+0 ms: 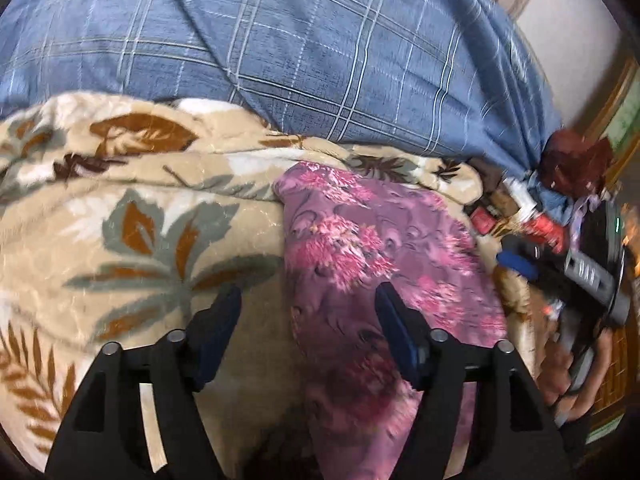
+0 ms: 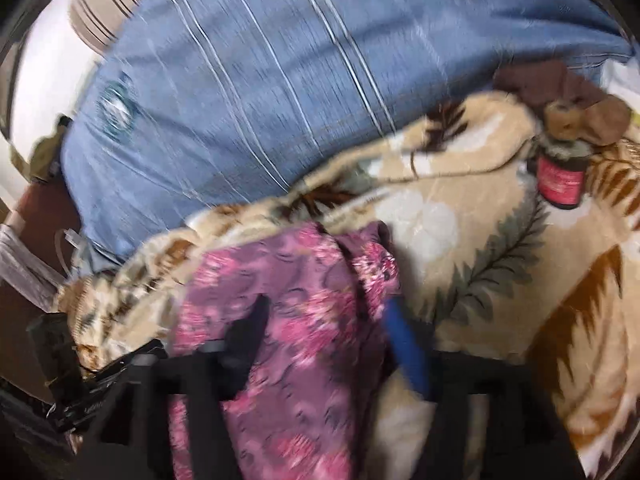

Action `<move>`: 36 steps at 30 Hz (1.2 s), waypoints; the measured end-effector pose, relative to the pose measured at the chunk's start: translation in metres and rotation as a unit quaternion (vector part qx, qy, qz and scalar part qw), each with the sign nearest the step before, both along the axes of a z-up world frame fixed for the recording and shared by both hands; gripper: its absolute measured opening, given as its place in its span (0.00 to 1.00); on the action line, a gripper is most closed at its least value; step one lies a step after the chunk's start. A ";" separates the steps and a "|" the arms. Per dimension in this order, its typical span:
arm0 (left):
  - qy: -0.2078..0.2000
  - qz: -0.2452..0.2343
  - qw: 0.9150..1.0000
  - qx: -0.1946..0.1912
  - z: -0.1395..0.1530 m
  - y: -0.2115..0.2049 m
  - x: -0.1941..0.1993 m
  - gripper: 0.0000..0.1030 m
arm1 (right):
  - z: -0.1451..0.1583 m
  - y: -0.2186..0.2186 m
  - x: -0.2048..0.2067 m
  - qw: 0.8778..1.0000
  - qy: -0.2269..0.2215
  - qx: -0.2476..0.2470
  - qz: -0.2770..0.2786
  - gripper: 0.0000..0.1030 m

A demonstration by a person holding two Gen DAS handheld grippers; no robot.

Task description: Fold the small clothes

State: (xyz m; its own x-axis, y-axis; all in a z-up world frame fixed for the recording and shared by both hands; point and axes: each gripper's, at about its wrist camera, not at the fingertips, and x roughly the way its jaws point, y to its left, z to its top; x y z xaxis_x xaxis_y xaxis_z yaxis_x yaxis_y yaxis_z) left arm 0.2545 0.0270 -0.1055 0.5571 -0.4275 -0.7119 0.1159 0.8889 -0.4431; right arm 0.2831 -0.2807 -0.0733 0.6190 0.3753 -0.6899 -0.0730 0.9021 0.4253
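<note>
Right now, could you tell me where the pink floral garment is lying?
The pink floral garment lies on the leaf-print blanket, below the blue plaid bedding, between the left gripper fingers.

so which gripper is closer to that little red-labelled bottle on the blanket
Probably the right gripper, though blur makes it uncertain: the bottle lies ahead to its right on the blanket. From the left gripper, it sits farther off to the right, beyond the pink garment.

Soft indoor light, no glare; rt view heavy motion blur, fisheye edges vignetted.
</note>
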 end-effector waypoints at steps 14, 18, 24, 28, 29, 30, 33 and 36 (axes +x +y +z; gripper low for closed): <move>0.084 -0.067 0.989 -0.103 -0.047 -0.012 -0.025 0.30 | -0.060 -0.007 -0.031 0.994 0.085 0.065 -0.006 0.25; 0.089 -0.063 0.987 -0.118 -0.043 -0.008 -0.025 0.31 | -0.048 -0.007 -0.039 0.996 0.061 0.062 -0.011 0.13; 0.112 -0.060 0.984 -0.123 -0.045 -0.003 -0.033 0.56 | -0.062 -0.020 -0.076 0.992 0.065 0.103 -0.038 0.46; 0.093 -0.045 0.987 -0.123 -0.046 -0.004 -0.068 0.69 | -0.086 -0.013 -0.123 0.987 0.078 0.141 -0.021 0.51; 0.099 -0.045 0.987 -0.121 -0.052 -0.007 -0.074 0.69 | -0.089 -0.012 -0.134 0.986 0.066 0.149 -0.020 0.52; 0.080 -0.042 0.989 -0.114 -0.052 -0.009 -0.083 0.69 | -0.088 -0.012 -0.136 0.986 0.066 0.151 -0.020 0.51; 0.068 -0.029 0.994 -0.083 -0.047 -0.020 -0.094 0.69 | -0.084 -0.010 -0.130 0.987 0.064 0.150 -0.008 0.42; 0.082 -0.030 0.992 -0.086 -0.050 -0.028 -0.092 0.38 | -0.093 -0.003 -0.129 0.987 0.076 0.143 -0.005 0.22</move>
State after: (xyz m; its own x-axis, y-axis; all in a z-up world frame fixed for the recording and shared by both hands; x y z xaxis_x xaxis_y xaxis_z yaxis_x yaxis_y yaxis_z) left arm 0.1624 -0.0006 -0.1558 0.4108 -0.5795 -0.7039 0.0796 0.7919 -0.6055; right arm 0.1543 -0.2835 -0.1668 0.5205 0.5625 -0.6424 0.0194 0.7443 0.6675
